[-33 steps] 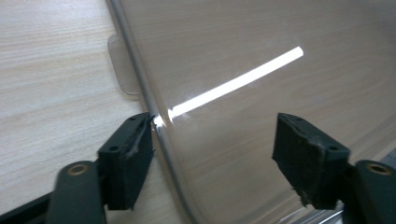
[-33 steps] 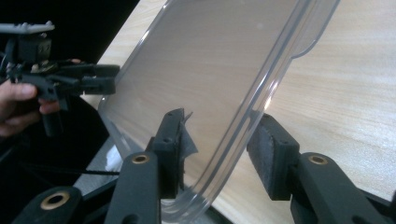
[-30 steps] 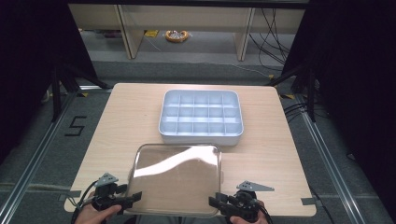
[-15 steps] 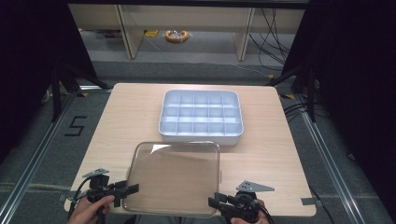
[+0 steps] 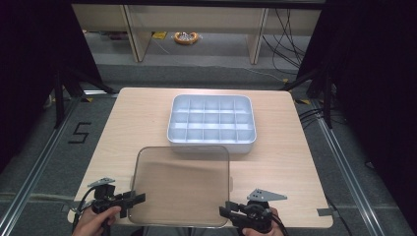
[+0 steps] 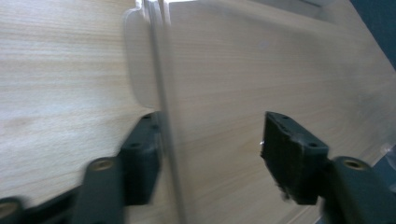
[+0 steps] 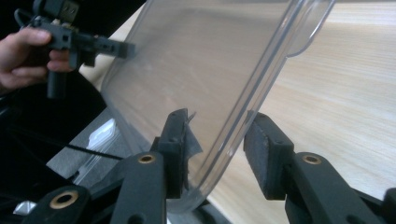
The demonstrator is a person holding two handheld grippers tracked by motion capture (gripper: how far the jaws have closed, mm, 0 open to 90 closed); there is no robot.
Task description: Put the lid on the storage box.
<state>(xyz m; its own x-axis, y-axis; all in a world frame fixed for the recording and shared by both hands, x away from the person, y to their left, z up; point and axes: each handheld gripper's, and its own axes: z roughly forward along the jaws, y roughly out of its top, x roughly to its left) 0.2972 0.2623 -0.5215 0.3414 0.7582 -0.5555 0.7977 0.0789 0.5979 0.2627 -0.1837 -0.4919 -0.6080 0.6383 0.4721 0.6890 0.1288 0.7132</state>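
Observation:
A clear plastic lid (image 5: 182, 184) hangs tilted over the near edge of the wooden table (image 5: 128, 128). My right gripper (image 5: 225, 212) is shut on its near right corner; in the right gripper view the rim (image 7: 201, 56) sits pinched between the jaws (image 7: 218, 120). My left gripper (image 5: 137, 198) is at the lid's left edge. Its jaws (image 6: 212, 126) have just been closing with the rim (image 6: 156, 70) between them. The rim lies against one jaw, the other jaw stands well apart. A pale blue-white compartment tray (image 5: 211, 139) rests empty just beyond the lid.
Bare tabletop lies left and right of the tray. The table's near edge runs right under both grippers. A person's hand (image 7: 23, 56) holds the left gripper (image 7: 123, 48) in the right gripper view. Shelving and cables stand on the floor behind the table.
The left gripper drew back to the left, then came in over the lid's left edge with narrower jaws. The bright glare on the lid is gone. The right gripper stayed put.

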